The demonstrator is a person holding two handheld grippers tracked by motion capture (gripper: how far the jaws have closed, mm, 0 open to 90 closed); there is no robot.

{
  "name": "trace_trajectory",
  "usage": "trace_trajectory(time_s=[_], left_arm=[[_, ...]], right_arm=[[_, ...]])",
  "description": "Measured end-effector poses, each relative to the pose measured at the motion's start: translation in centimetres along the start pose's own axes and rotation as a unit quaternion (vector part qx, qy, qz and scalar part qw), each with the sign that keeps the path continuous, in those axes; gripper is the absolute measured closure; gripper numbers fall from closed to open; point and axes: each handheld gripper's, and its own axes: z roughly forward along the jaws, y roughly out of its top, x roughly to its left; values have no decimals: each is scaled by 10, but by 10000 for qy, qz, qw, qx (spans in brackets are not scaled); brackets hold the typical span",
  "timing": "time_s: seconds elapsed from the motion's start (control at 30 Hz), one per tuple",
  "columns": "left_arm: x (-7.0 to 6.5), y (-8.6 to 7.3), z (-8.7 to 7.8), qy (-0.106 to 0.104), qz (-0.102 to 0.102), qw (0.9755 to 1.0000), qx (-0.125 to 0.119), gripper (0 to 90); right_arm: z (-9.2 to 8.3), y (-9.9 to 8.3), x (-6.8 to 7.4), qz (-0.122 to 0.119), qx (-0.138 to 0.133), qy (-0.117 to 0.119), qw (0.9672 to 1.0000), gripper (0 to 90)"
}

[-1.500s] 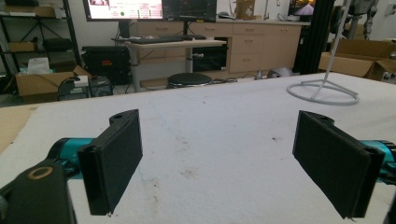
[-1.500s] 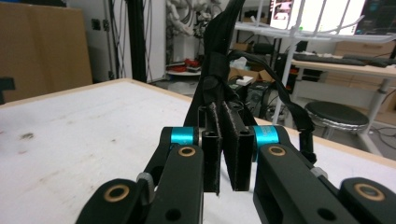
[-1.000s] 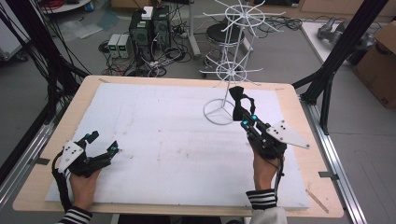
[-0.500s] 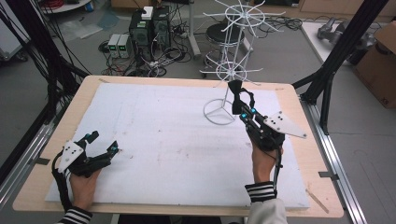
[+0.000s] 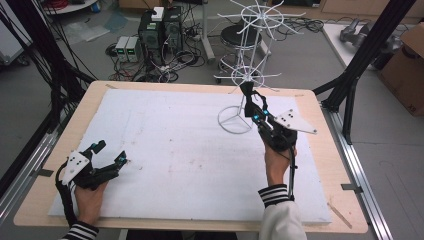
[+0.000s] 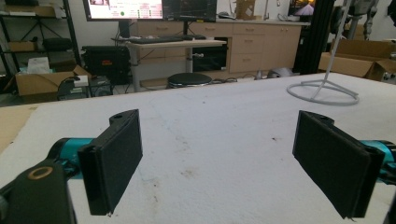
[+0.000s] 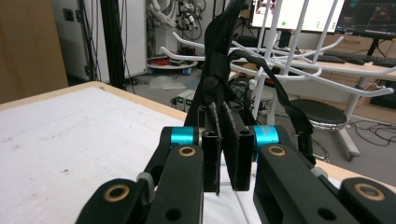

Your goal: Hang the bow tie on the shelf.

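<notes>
A: Start at the right gripper (image 7: 224, 154). What are its jaws doing?

B: They are clenched on a black strap (image 7: 219, 70), pinching it near the bottom, so the rest rises above the jaws and loops back down on the far side. My guess is the low grip leaves the loop free to go over something.

A: Over the white wire rack (image 5: 246, 75)?

B: Likely. In the high view the right gripper (image 5: 250, 102) is lifted right against the rack's post, at the level of the lower ring of arms, above its round base (image 5: 235, 120). In the right gripper view those white arms spread just behind the strap. Whether the strap touches one, I cannot tell.

A: And the left gripper (image 6: 217, 154)?

B: Released. Its jaws stand wide apart with bare white padding between them. It rests low on the worktop (image 5: 175, 150) at the near left corner, well apart from the rack, probably parked out of the way.
</notes>
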Motion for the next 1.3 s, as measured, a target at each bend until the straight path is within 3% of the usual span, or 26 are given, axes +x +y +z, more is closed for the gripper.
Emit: trace_trajectory(time_s=[0.7, 0.97, 1.03, 1.07, 1.13, 1.17, 1.27, 1.3], left_arm=[[0, 0, 0, 5, -16, 10000, 2, 162], [0, 0, 0, 6, -18, 10000, 2, 162], [0, 0, 0, 8, -25, 10000, 1, 162], [0, 0, 0, 11, -30, 10000, 3, 162], [1, 0, 0, 13, -55, 10000, 4, 162], [1, 0, 0, 17, -64, 10000, 6, 162], [1, 0, 0, 19, -33, 10000, 14, 163], [1, 0, 0, 19, -33, 10000, 14, 162]], right_arm=[[24, -8, -13, 181, 303, -94, 9993, 855], [26, -11, -16, 260, 406, -57, 9988, 793], [26, -11, -16, 300, 401, -19, 9987, 711], [27, -12, -15, 310, 457, 97, 9984, 562], [27, -11, -11, 259, 596, 27, 9979, 318], [27, -11, -11, 259, 596, 27, 9979, 318], [23, -11, -4, 67, 905, -2, 9959, 101], [20, -11, -4, 99, 921, 37, 9957, 100]])
